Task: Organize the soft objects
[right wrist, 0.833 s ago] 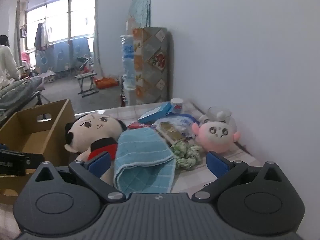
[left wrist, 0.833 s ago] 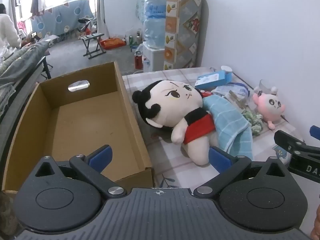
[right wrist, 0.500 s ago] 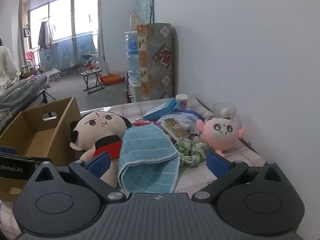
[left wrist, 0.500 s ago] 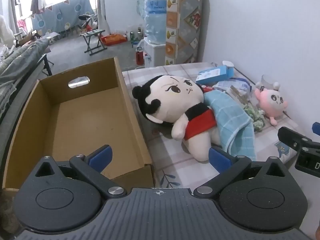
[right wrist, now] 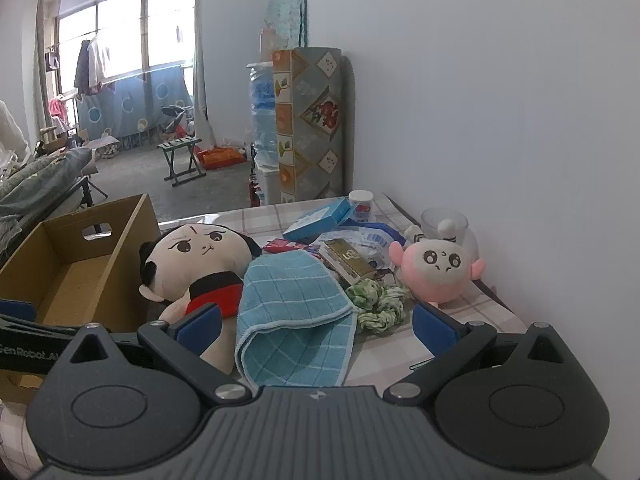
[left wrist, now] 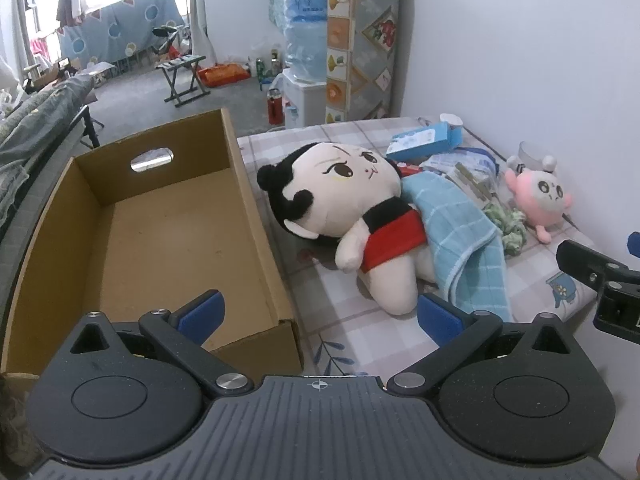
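A big-headed doll in a red top [left wrist: 352, 200] lies on the checked tablecloth, also in the right wrist view [right wrist: 196, 264]. A light blue towel [left wrist: 464, 240] drapes over its side [right wrist: 296, 320]. A pink round plush [left wrist: 540, 200] [right wrist: 436, 272] sits by the wall, with a green-white scrunchie [right wrist: 376, 304] beside it. An empty cardboard box [left wrist: 248, 216] stands at the left [right wrist: 132, 248]. My left gripper [left wrist: 320, 314] is open and empty above the box's near corner. My right gripper [right wrist: 316, 322] is open and empty, just short of the towel.
A blue carton [right wrist: 320, 220], a gold packet [right wrist: 348, 260], a small jar [right wrist: 360, 202], a clear cup [right wrist: 444, 220] and plastic wrappers lie behind the soft things. A white wall bounds the right side. The table's front edge [left wrist: 572, 304] is near the grippers.
Both grippers have risen and pulled back a little, so the table items sit lower and smaller in view. Both stay open. Nothing on the table has moved.
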Demonstrator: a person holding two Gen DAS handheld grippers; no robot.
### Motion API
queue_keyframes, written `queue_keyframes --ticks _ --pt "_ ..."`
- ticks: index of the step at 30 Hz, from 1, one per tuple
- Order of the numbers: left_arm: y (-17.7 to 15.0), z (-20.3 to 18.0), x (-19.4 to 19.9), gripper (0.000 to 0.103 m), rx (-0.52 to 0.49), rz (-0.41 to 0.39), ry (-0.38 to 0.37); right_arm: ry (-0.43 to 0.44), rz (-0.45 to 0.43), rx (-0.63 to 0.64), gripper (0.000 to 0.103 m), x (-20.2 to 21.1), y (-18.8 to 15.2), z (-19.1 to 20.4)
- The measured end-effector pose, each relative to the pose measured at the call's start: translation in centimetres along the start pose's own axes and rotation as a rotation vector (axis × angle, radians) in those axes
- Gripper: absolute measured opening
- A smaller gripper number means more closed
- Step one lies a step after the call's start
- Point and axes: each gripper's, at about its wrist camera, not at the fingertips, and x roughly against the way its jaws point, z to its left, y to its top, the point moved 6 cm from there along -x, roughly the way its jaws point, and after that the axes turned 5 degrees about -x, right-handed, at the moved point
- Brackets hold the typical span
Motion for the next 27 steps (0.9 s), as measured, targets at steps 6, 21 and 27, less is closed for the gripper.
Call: queue_keyframes --ticks 6,21,27 --pt "0.04 0.05 -0.19 0.103 0.007 0.010 -0.002 -0.004 0.002 0.017 0.050 -0.01 -0.12 0.40" --pt "0.12 0.24 -0.24 0.103 0.013 0.017 -0.001 -0.007 0.002 0.025 0.050 -0.03 -0.05 0.50" --pt "0.10 0.23 -0.23 0.103 0.012 0.018 -0.001 -0.011 0.004 0.025 0.050 0.08 -0.06 0.53"
